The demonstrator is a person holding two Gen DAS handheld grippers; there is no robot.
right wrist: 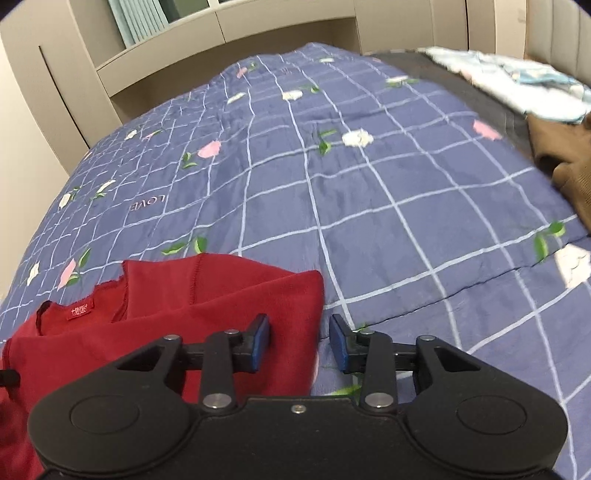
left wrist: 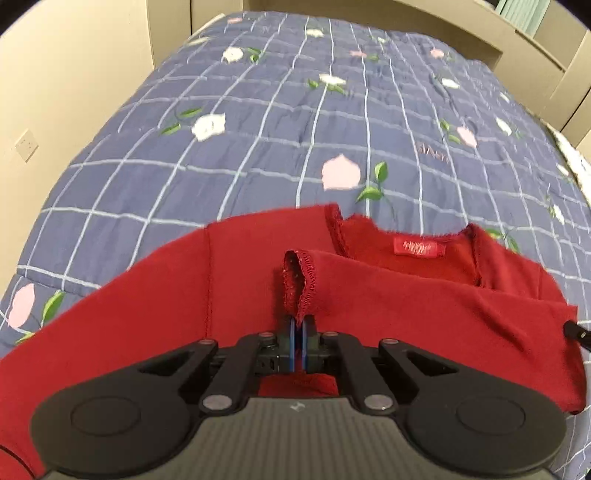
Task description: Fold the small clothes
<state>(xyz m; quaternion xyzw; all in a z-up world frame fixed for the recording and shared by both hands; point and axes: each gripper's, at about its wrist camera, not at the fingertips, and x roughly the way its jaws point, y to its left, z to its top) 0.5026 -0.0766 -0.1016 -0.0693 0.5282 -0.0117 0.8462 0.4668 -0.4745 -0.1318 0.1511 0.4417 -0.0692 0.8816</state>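
- Red knit fills the lower half of the left wrist view: a small red top (left wrist: 424,295) lies spread on the blue checked quilt (left wrist: 258,147) of a bed, its neckline facing away with a red label (left wrist: 419,246) showing inside the collar.
- A sleeve of the top is folded across its front, and the stitched cuff (left wrist: 299,280) rises straight from the left tool (left wrist: 299,332) — the blue pads are pressed together with the cuff's edge pinched between them.
- A wall socket (left wrist: 26,144) sits on the cream wall at the left.
- From the right wrist view, the same red top (right wrist: 221,302) lies at the lower left on the quilt (right wrist: 369,184), label (right wrist: 79,310) visible near the neck opening.
- The right tool (right wrist: 299,341) stands apart, holding nothing; its left pad hovers over the top's right edge, while the other pad is over bare quilt.
- A brown garment (right wrist: 569,166) and a pale patterned cloth (right wrist: 517,81) lie at the far right of the bed — well apart from the red top.
- Cream shelving (right wrist: 221,33) runs behind the bed.
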